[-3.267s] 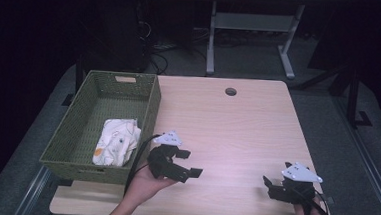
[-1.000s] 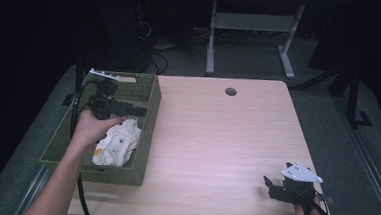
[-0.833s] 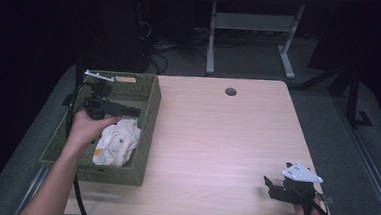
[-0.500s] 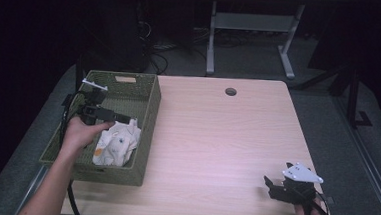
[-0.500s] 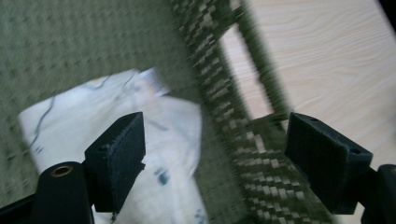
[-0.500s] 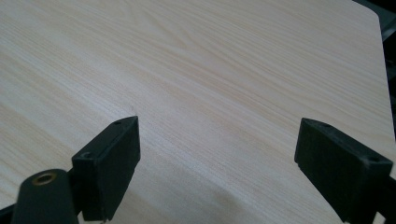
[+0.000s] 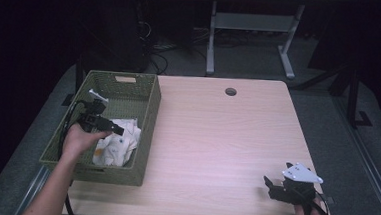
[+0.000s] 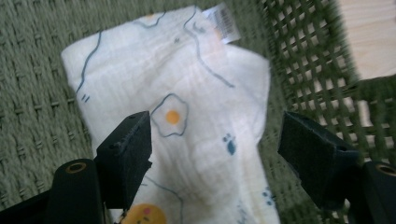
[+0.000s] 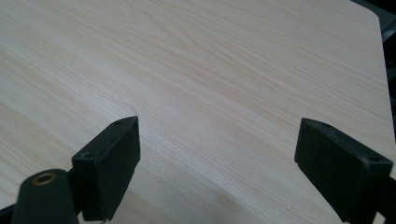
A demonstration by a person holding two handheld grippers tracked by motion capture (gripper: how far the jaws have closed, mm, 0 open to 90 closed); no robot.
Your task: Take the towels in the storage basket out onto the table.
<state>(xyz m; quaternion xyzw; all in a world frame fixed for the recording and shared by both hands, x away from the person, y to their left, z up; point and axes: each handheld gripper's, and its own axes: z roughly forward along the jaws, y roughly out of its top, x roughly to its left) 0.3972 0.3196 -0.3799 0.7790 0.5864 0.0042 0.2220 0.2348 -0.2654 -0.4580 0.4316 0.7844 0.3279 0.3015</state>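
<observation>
A white cloth (image 7: 117, 142) printed with fried eggs and paw marks lies crumpled in the green woven basket (image 7: 149, 116) at the table's left. My left gripper (image 7: 113, 129) hovers inside the basket just over the cloth. In the left gripper view the cloth (image 8: 187, 121) lies below the left gripper (image 8: 217, 149), whose jaws stand wide apart with nothing between them. My right gripper (image 7: 272, 186) rests low near the table's front right corner. In the right gripper view the right gripper (image 9: 219, 158) is open over bare wood.
The light wooden table (image 7: 216, 139) has a round cable hole (image 7: 230, 92) near its far edge. The basket wall (image 8: 322, 70) stands close to the right of the left gripper. A white desk frame (image 7: 253, 26) stands on the floor beyond the table.
My left gripper travelled from the table's front into the basket, then drew back toward the cloth and lower. The right gripper has stayed put.
</observation>
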